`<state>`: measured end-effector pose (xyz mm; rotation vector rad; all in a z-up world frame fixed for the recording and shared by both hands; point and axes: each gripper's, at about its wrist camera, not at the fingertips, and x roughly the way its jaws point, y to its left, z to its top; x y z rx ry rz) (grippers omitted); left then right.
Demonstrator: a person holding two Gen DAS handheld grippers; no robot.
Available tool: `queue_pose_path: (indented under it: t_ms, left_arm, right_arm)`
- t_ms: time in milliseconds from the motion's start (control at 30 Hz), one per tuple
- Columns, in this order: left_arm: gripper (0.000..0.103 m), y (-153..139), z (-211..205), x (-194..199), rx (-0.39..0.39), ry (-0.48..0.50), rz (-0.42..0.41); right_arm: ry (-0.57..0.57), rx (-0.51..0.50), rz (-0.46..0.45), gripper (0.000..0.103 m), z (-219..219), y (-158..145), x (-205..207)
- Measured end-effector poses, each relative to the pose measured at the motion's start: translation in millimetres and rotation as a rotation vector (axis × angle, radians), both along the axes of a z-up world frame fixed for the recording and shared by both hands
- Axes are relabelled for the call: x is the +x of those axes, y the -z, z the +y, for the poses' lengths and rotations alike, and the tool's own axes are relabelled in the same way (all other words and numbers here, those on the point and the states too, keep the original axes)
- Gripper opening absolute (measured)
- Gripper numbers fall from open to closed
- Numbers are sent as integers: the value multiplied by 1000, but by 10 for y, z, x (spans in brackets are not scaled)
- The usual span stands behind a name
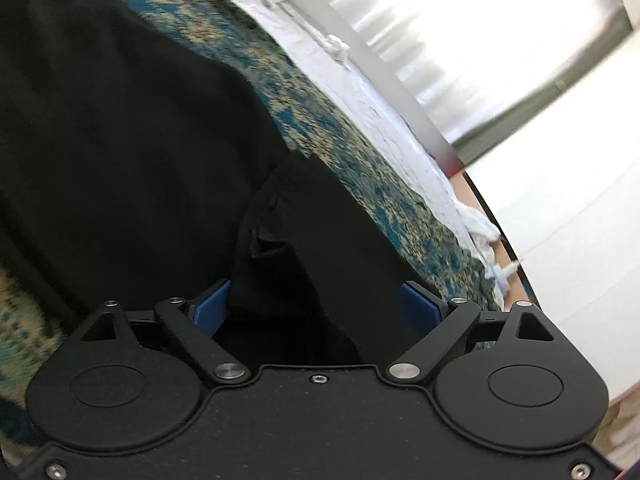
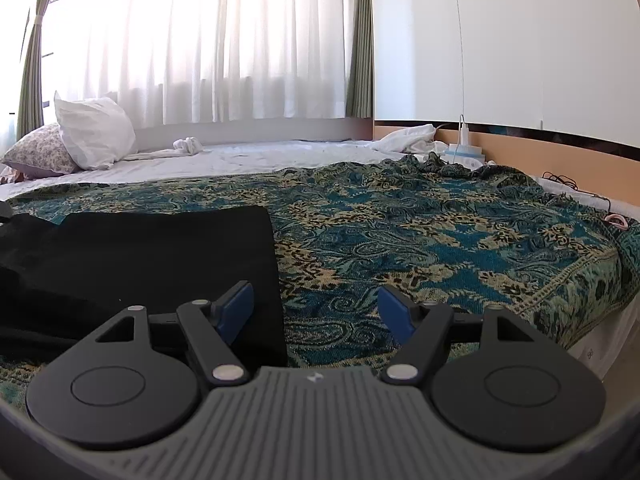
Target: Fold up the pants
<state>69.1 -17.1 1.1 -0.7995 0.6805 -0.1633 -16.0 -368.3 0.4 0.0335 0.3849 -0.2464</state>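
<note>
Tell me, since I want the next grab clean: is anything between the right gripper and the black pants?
Nothing visible. The right gripper stands open at the black pants' edge, with only the patterned bedspread beneath.

Left wrist view, tilted and slightly blurred. Left gripper (image 1: 316, 300) jaws stand wide apart; a raised fold of the black pants (image 1: 132, 152) sits between the blue pads (image 1: 210, 306), pressing against the left one, clear of the right. Pants lie on a teal-and-beige patterned blanket (image 1: 332, 136). White sheet (image 1: 384, 128) beyond, bright curtained window (image 1: 460, 28) behind.
</note>
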Motion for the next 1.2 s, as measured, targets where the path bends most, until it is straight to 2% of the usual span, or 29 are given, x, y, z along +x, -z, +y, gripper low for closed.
queue_pose_path:
  t_ms: [100,267,300,333,367,400,467,500,633,733,833,933,1100,1200]
  left_arm:
    - [90,-29,42,-46,38,-43,15]
    - [87,-9,-48,87,98,-28,23]
    - [76,-14,-92,126,128,-25,21]
    - [57,-26,-154,157,178,-24,27]
    - [32,-39,-206,190,229,-22,33]
    - [22,-46,-268,230,292,-16,43]
    - [13,-58,-339,251,350,-5,42]
    - [9,-79,-367,208,381,-5,17]
    - [9,-172,-510,-10,570,-6,-91]
    - [9,-185,-485,-121,638,-15,-130]
    - [9,-151,-371,-178,669,-43,-102]
    - [9,-76,-197,-172,662,-71,-50]
    - [11,-39,-72,-238,670,-64,-55]
    - [14,-20,-67,-256,674,-59,-57]
  right_arm:
    - [2,2,0,82,1,4,2]
    - [1,-3,1,82,29,10,12]
    - [0,-4,2,82,38,9,15]
    - [-2,-6,1,82,43,5,16]
    - [-5,-10,1,82,49,4,16]
    - [-8,-16,1,82,58,3,18]
    - [-11,-25,2,82,72,0,18]
    - [-11,-28,3,82,76,1,23]
    - [-19,-32,6,82,90,-6,21]
    - [-36,-41,4,83,123,-21,9]
    - [-68,-51,0,85,168,-46,-3]
    - [-101,-60,-4,85,238,-76,-7]
    - [-129,-83,-4,85,359,-113,9]
    - [-93,-135,45,85,417,-70,69]
